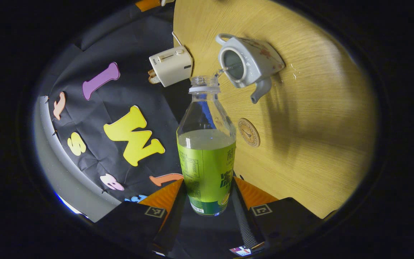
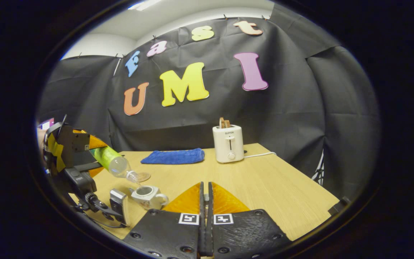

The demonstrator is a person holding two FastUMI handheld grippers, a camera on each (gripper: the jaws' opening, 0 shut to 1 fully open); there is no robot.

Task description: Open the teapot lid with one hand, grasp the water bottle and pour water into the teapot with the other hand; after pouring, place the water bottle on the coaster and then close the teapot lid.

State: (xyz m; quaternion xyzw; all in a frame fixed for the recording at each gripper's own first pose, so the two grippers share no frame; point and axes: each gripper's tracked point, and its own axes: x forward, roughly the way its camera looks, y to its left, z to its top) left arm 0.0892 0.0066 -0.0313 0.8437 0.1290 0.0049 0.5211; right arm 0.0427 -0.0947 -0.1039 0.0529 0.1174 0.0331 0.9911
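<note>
- We see the wooden counter [image 2: 264, 180] as the largest thing, with a broad bare stretch on its right side running to the near right edge.
- At its back edge stands a white toaster [image 2: 228, 143]; there is writing on its front, which we leave unread. Its cord trails right toward the edge.
- A folded blue cloth [image 2: 173, 157] lies left of the toaster, also near the back edge.
- The left hand-held gripper [image 1: 207, 196] pinches the water bottle [image 1: 207, 144] by its green-labelled lower body, a finger on either side. The label's print is too distorted for us to make out.
- The bottle is uncapped and tilted, its mouth just above the teapot [image 1: 248, 64], a thin stream running into the open top.
- The teapot sits lidless near the counter's left front, white with a faint reddish pattern.
- The round coaster [image 1: 249, 132] lies bare on the counter near the teapot, stamped with a small tower mark.
- The right hand-held gripper [image 2: 205, 201] has its fingers pressed together; we cannot tell whether anything is between them.
</note>
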